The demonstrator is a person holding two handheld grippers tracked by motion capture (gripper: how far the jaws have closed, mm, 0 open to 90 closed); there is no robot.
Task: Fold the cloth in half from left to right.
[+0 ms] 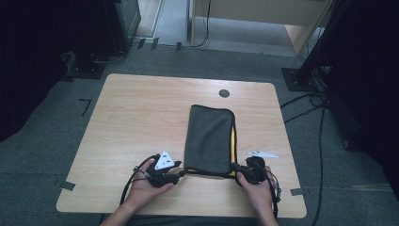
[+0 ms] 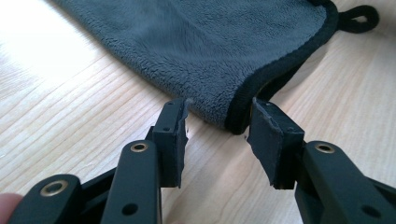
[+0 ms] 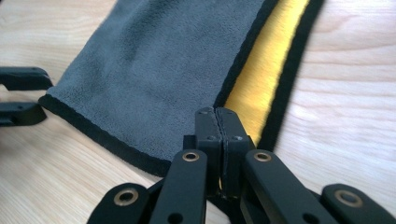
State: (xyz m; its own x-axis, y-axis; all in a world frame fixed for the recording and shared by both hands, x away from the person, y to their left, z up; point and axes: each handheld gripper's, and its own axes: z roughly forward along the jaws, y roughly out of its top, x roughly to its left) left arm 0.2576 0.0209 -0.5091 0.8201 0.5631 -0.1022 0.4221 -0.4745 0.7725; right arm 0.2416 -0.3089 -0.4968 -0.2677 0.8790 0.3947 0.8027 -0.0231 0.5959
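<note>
The left gripper (image 2: 217, 140), jaws parted and astride the near left corner of the folded grey microfibre towel (image 1: 209, 139), mirrors the right gripper (image 3: 219, 122), clamped on the near right corner, towel's long axis running away across the table (image 1: 136, 113).

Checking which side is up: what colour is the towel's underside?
Yellow, under the grey top of the towel, edged in black; clearest in the right gripper view.
</note>
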